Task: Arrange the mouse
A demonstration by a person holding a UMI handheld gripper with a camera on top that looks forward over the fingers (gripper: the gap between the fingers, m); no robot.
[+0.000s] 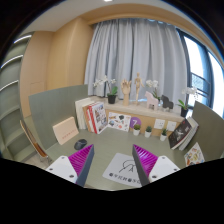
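My gripper [113,163] is open and empty above a grey-green desk [110,140]. Its two magenta pads [82,159] stand wide apart. A white mat with a dark logo [118,170] lies on the desk between the fingers. A small dark rounded thing, probably the mouse [80,144], sits on the desk just beyond the left finger, apart from it and off the mat.
A row of upright books [92,115] and a tan box [65,129] stand at the back left. Small potted plants [148,130] and white orchids [152,92] line a wooden shelf at the back. More books [185,134] lie on the right. Curtains and a window are behind.
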